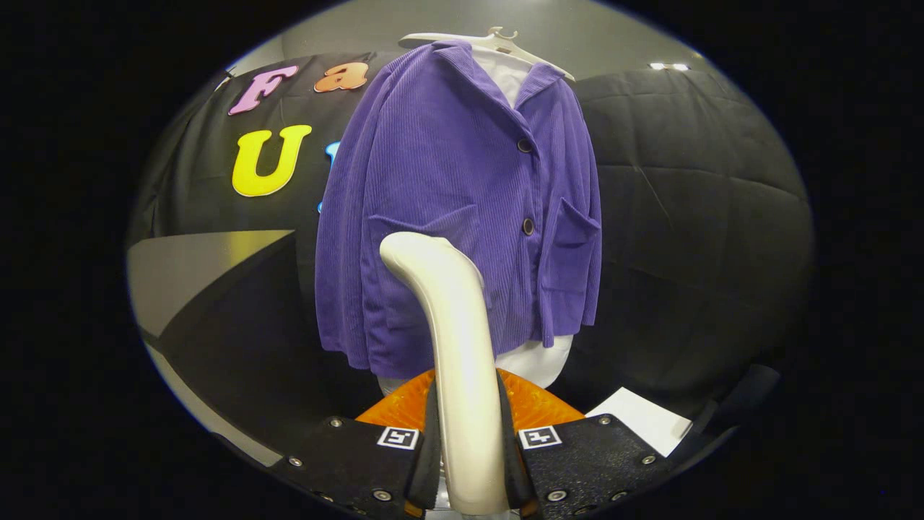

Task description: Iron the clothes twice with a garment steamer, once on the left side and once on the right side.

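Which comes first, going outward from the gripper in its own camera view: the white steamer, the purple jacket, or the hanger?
1. Steamer: clamped between the fingers of the gripper, its head rising just ahead of them.
2. Purple jacket: hanging beyond the steamer head, facing the gripper.
3. Hanger: at the jacket's collar, highest and farthest.

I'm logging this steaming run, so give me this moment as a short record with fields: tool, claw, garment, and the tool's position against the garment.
tool: steamer, handle upright between the fingers
claw: claw shut on steamer, both fingers pressing its handle
garment: purple jacket over a white shirt, on a hanger
position: steamer head in front of the jacket's lower middle; contact cannot be told
backdrop: black cloth wall
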`<control>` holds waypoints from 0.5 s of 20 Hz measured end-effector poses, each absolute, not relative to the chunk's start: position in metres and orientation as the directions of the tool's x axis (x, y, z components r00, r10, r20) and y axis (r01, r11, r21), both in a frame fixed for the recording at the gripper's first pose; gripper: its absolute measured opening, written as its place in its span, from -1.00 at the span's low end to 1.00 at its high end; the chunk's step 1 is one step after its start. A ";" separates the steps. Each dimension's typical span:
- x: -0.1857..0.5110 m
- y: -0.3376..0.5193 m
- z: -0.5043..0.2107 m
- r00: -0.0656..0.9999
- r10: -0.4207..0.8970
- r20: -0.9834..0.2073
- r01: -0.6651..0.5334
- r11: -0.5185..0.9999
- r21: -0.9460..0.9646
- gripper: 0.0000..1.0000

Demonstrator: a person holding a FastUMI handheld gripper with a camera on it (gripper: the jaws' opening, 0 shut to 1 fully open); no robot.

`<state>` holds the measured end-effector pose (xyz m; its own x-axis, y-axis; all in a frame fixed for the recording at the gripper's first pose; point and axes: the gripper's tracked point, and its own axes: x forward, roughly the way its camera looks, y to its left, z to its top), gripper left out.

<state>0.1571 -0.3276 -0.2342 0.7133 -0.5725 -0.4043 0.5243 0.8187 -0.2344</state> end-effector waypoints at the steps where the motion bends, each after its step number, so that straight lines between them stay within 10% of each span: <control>1: 0.153 -0.328 -0.239 0.707 -0.573 -0.415 0.524 0.818 -0.238 -0.28; 10: 0.119 -0.324 -0.232 0.702 -0.577 -0.417 0.530 0.815 -0.235 -0.28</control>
